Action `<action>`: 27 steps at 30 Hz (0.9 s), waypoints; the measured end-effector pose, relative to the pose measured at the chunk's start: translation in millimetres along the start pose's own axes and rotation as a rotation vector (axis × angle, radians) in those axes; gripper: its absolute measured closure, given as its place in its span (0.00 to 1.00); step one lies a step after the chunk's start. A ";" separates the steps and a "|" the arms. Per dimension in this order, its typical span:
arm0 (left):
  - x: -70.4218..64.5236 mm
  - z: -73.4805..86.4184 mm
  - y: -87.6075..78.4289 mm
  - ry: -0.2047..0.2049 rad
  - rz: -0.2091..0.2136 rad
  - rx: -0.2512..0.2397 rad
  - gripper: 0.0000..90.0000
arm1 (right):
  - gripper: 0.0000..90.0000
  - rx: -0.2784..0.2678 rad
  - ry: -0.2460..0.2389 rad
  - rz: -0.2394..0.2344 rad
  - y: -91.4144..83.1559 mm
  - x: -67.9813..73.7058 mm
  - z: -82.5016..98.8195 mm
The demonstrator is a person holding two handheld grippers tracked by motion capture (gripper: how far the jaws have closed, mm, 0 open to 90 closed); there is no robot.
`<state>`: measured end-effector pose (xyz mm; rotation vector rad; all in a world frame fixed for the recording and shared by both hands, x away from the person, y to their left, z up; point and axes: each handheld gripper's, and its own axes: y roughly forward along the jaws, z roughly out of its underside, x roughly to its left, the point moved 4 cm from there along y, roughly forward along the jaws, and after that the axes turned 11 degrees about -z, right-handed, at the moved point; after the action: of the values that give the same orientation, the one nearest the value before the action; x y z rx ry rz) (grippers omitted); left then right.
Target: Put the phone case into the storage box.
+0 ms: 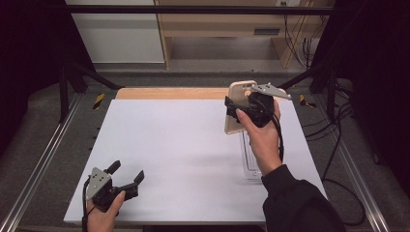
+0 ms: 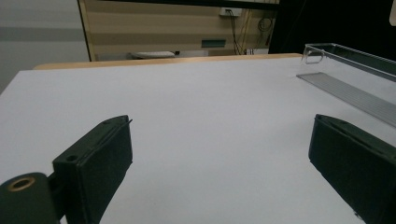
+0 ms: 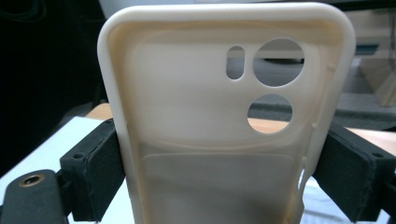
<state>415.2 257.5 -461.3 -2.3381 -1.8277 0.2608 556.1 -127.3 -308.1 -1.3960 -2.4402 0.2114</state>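
Two grippers are at work here, well apart. The right gripper (image 1: 241,107), at the upper right of the high view, is raised above the counter (image 1: 193,154) with its fingers (image 3: 100,170) clamped on the long edges of a cream phone case (image 3: 219,140). The right gripper view looks into the hollow inner side of the case, camera holes at the upper right of the frame; holding it by the two side walls leaves that inner side free, which would suit fitting something into it or setting it down flat. In the high view the case (image 1: 237,104) stands roughly upright in the air, its top end poking past the far edge of the white sheet.

Just below that hand, a clear tray (image 1: 251,159) lies on the counter near the right edge; the left gripper view shows its transparent wall (image 2: 355,55) at the upper right of the frame.

The left gripper (image 1: 126,178) rests low at the lower left of the high view, close to the near edge, fingers (image 2: 100,161) spread wide with nothing between them. The whole middle of the sheet is bare, so either hand has open room to travel toward the other; I judge the only tight spot to be the tray beside the right forearm.
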 end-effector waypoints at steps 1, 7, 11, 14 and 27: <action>2.2 0.3 0.2 -0.010 0.002 -0.003 0.07 | 0.13 0.001 -0.008 0.009 0.9 -1.8 -0.7; 9.0 2.6 0.4 -0.023 -0.001 0.002 0.06 | 0.13 -0.027 -0.012 0.068 5.1 -17.8 -5.8; 11.1 3.1 1.0 -0.021 -0.002 0.000 0.06 | 0.13 -0.029 -0.011 0.092 8.5 -28.1 -5.5; 12.1 4.0 1.8 -0.022 -0.001 0.003 0.06 | 0.13 -0.032 -0.008 0.101 9.8 -31.5 -5.5; 11.9 3.6 1.8 0.007 0.001 -0.016 0.03 | 0.13 -0.048 -0.001 0.175 22.4 -57.9 -2.3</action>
<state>418.8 268.7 -465.6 -2.3478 -1.8326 0.2391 602.3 -165.6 -324.0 -1.6321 -2.3384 0.1953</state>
